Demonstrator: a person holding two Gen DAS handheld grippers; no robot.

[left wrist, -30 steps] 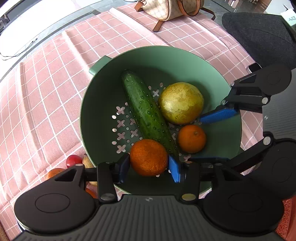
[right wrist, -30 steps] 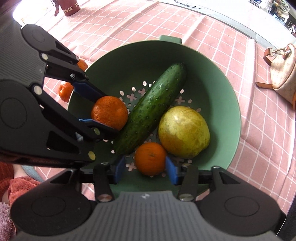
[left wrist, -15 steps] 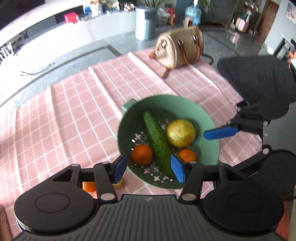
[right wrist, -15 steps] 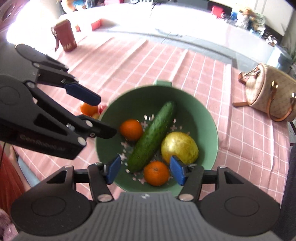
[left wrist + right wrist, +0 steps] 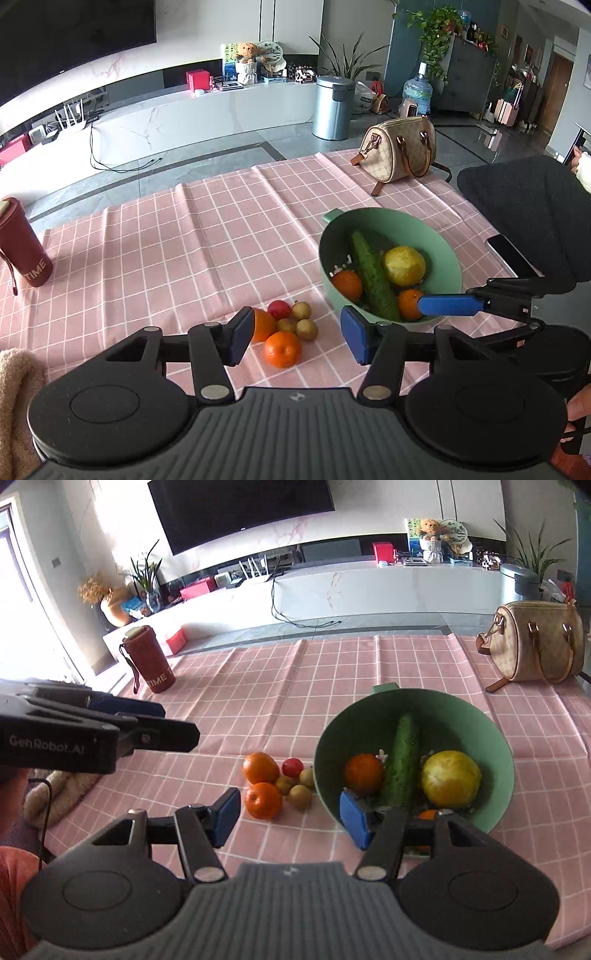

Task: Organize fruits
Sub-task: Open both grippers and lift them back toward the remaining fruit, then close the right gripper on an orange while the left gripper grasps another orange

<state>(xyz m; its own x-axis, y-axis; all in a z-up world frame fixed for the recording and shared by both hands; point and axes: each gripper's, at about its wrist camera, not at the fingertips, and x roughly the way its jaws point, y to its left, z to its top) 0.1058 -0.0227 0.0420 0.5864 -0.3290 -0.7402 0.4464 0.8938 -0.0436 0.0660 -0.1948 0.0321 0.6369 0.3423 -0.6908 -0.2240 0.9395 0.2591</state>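
Bowl point(image 5: 391, 221) on the tabletop point(image 5: 184, 240) holds a cucumber point(image 5: 373, 280), a pear point(image 5: 404, 266) and two oranges. Loose fruit point(image 5: 284, 328) remains just beside it, not yet placed. Left tool point(image 5: 295, 332) and right tool point(image 5: 291, 818) are both spread and empty; their jaws have just been opening.

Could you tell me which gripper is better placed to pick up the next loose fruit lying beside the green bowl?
Left, probably. The left gripper has open, empty jaws framing the loose orange on the cloth. The right gripper is open too, but sits nearer the green bowl, with that orange off to its left.
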